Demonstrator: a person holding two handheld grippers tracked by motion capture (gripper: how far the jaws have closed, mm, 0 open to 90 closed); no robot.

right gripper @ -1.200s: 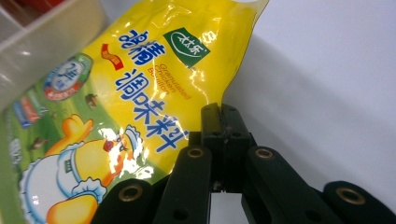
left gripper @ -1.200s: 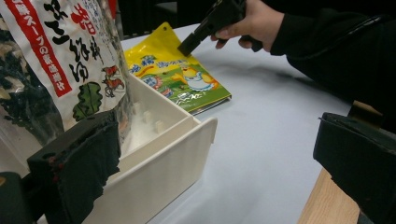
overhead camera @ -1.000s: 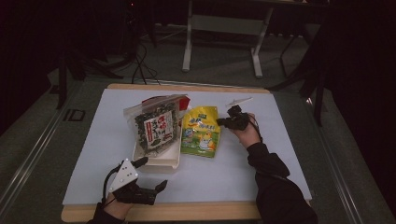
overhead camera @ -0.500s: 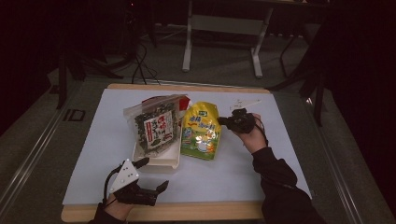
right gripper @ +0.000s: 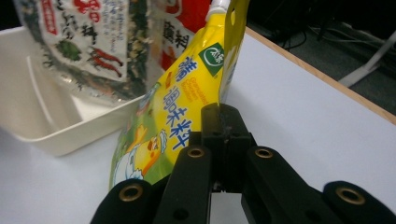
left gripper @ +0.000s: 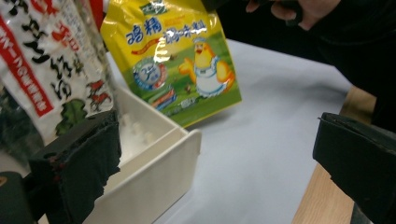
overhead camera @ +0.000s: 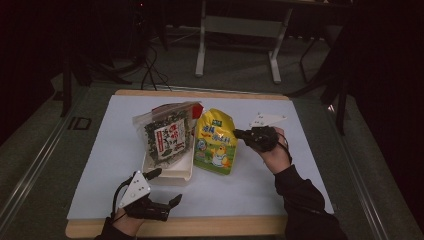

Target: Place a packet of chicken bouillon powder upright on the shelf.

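A yellow seasoning pouch point(overhead camera: 215, 142) with a cartoon chicken hangs tilted just right of the white tray point(overhead camera: 172, 175). My right gripper point(overhead camera: 241, 134) is shut on the pouch's right edge; in the right gripper view the closed jaws point(right gripper: 223, 122) pinch the yellow pouch point(right gripper: 173, 121). A clear bag of seaweed mix point(overhead camera: 165, 136) leans upright in the tray. My left gripper point(overhead camera: 167, 187) rests open near the table's front edge, just in front of the tray, with nothing between its jaws point(left gripper: 219, 163). The left gripper view shows the pouch point(left gripper: 180, 56) raised above the sheet.
A red packet point(overhead camera: 197, 110) peeks out behind the seaweed bag. The white sheet point(overhead camera: 115, 150) covers a wooden table whose front edge point(overhead camera: 200, 227) is close to the left hand. Chair and stand legs stand beyond the far edge.
The right hand has moved up and slightly nearer with the yellow pouch in its jaws, so the pouch has lifted off the sheet and looks bigger. The left gripper has stayed put.
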